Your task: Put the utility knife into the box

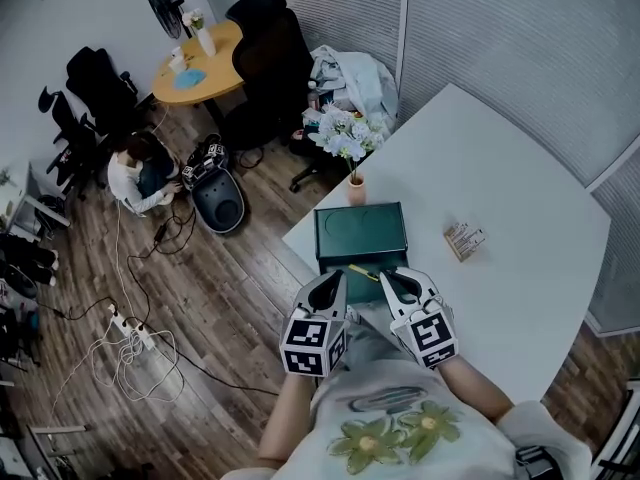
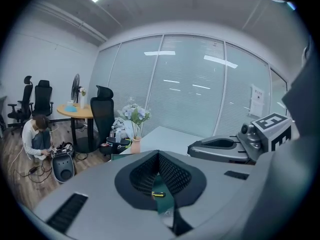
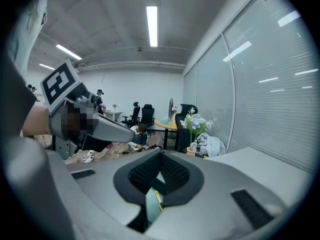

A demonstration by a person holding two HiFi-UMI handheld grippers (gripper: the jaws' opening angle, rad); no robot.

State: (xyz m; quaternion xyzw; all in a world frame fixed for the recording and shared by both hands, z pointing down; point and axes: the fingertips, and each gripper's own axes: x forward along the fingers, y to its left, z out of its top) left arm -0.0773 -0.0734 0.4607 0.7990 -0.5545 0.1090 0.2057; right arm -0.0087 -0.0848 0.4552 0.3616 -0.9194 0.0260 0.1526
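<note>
The utility knife (image 1: 363,273) is seen lying flat on the green surface at the near edge of the box (image 1: 360,230) — whether inside it or only on it cannot be told. The left gripper (image 1: 326,290) and the right gripper (image 1: 402,284) are held just short of that near edge, one to each side of the knife. Each has its jaws fully together with nothing gripped — the knife is glimpsed only through the gap below the tips.
</note>
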